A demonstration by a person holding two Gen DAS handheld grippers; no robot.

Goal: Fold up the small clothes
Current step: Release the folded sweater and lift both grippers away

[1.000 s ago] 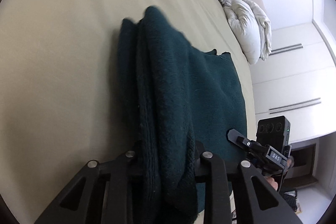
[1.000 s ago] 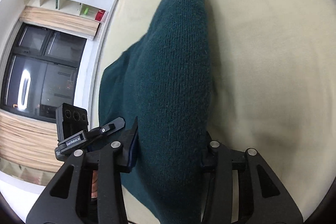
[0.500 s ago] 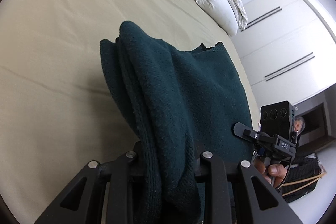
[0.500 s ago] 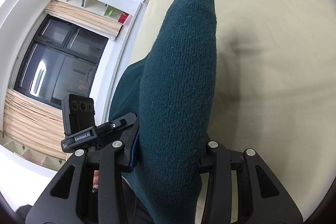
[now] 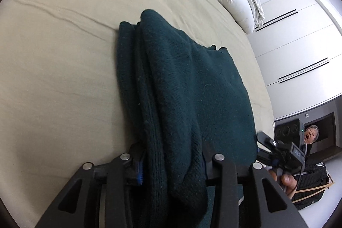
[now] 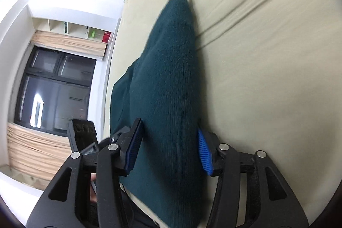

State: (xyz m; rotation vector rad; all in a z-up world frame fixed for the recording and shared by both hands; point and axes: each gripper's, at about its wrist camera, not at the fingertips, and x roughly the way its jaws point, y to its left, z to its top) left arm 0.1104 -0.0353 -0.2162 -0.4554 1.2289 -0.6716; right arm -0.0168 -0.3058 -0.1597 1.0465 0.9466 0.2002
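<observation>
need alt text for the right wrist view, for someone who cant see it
A folded dark green knit garment lies on a beige bed sheet, running away between the right tool's blue pads, whose jaws are opening around it. To the left are the other tool, a dark window and wall shelves.

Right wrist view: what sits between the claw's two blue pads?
A bunched fold of the dark green sweater fills the gap of the right claw, whose jaws are opening, above the beige bed.
</observation>
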